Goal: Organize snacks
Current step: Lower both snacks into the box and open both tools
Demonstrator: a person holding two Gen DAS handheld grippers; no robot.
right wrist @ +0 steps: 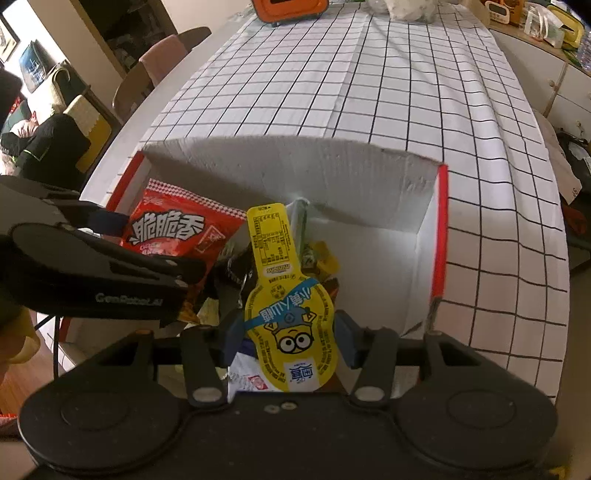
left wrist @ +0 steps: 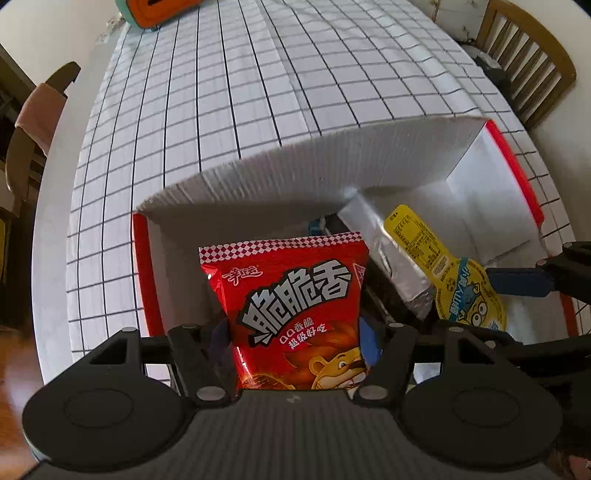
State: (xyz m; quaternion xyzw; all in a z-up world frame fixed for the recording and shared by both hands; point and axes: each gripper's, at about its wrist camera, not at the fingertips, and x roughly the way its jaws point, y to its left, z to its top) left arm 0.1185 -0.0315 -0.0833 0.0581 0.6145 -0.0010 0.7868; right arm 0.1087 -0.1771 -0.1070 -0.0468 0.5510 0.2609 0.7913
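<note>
My left gripper [left wrist: 295, 343] is shut on a red snack bag with a lion print [left wrist: 295, 306] and holds it upright over the left part of a white cardboard box with red edges [left wrist: 332, 162]. My right gripper [right wrist: 290, 339] is shut on a yellow cartoon-print snack pouch [right wrist: 288, 314] and holds it over the box [right wrist: 369, 184]. The red bag [right wrist: 173, 232] and the left gripper [right wrist: 110, 266] show at the left of the right wrist view. The yellow pouch [left wrist: 443, 269] and a silver foil pack [left wrist: 388, 254] show in the left wrist view.
The box stands on a table with a white black-grid cloth [left wrist: 258, 92], and holds several other wrappers [right wrist: 317, 262]. An orange appliance [right wrist: 288, 9] sits at the table's far end. Wooden chairs [left wrist: 532, 62] stand around the table.
</note>
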